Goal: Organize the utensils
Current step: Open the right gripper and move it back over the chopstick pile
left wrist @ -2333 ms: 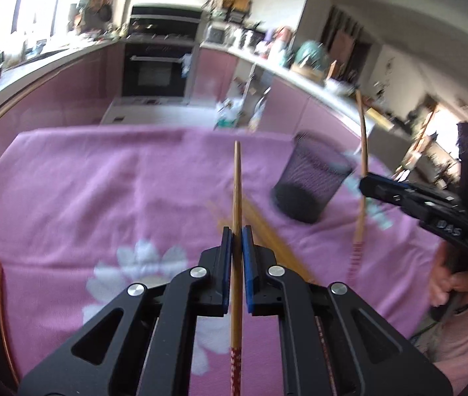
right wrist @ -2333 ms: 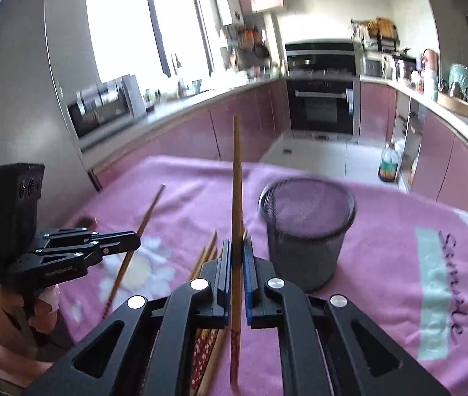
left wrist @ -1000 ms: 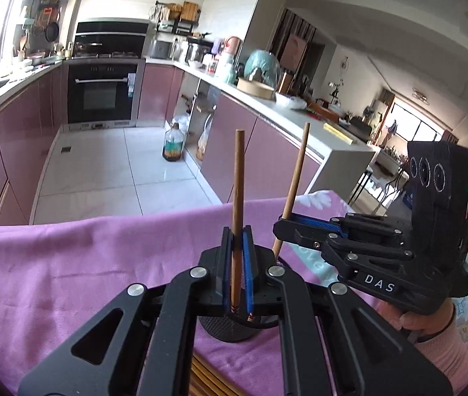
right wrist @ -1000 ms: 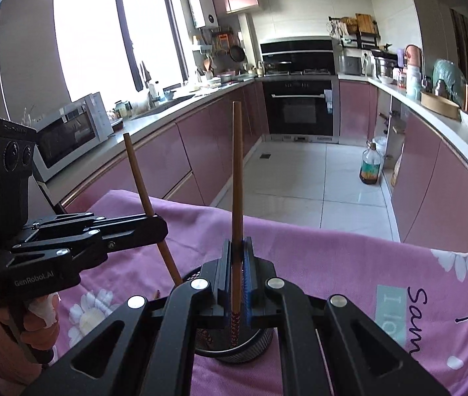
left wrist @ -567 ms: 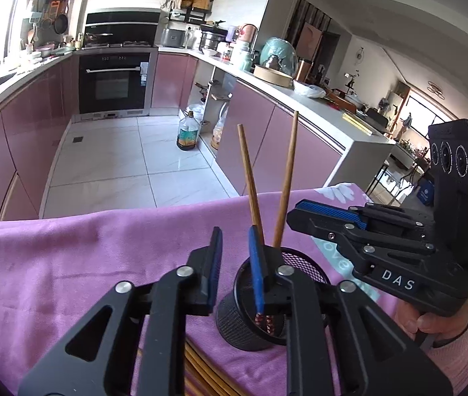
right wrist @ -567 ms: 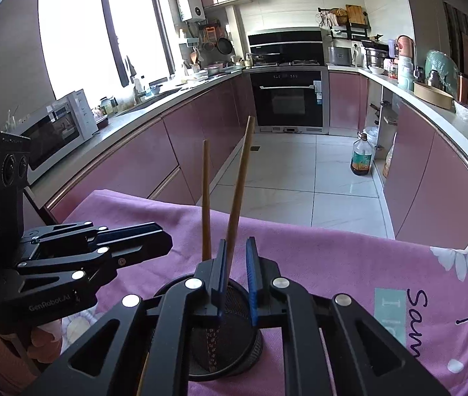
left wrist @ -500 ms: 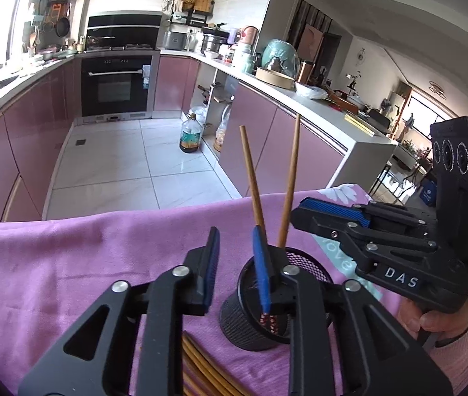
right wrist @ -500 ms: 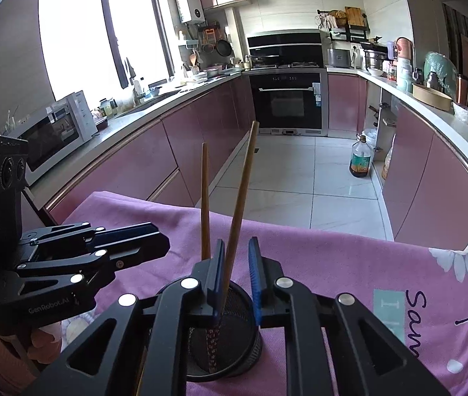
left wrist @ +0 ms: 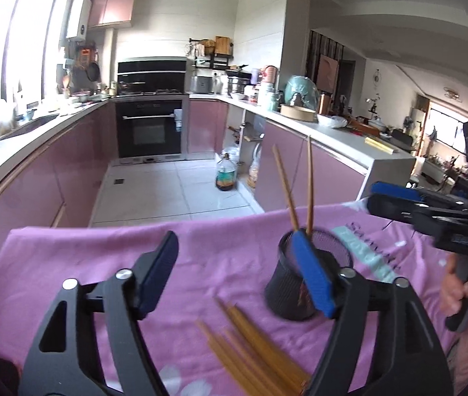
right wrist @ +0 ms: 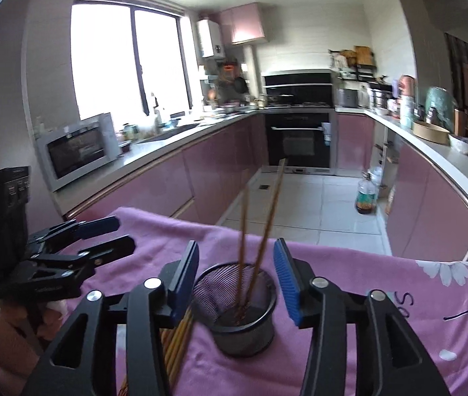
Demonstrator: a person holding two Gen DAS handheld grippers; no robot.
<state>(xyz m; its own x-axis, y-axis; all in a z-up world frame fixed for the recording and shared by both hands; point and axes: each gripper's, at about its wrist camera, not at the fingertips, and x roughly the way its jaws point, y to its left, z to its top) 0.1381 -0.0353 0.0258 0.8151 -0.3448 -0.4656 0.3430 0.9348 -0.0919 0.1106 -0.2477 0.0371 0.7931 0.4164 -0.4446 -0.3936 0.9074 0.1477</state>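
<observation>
A black mesh cup [left wrist: 303,283] [right wrist: 240,310] stands on the pink cloth with two wooden chopsticks [left wrist: 296,188] [right wrist: 260,231] upright in it, leaning apart. My left gripper [left wrist: 237,277] is open and empty, to the left of the cup. My right gripper [right wrist: 237,280] is open and empty, its jaws on either side of the cup. Several loose chopsticks [left wrist: 253,349] [right wrist: 174,349] lie on the cloth in front of the cup. The right gripper also shows in the left wrist view [left wrist: 395,204], and the left gripper shows in the right wrist view [right wrist: 115,234].
The table is covered by a pink flowered cloth [left wrist: 69,264] [right wrist: 399,297]. Beyond its far edge is a tiled kitchen floor with a bottle [left wrist: 225,178], pink cabinets and a black oven [left wrist: 150,132]. A microwave [right wrist: 75,150] stands on the left counter.
Both grippers carried a chopstick over the cup, opened and let go. The two chopsticks now stand in the cup. Both grippers have opened wider and drawn back.
</observation>
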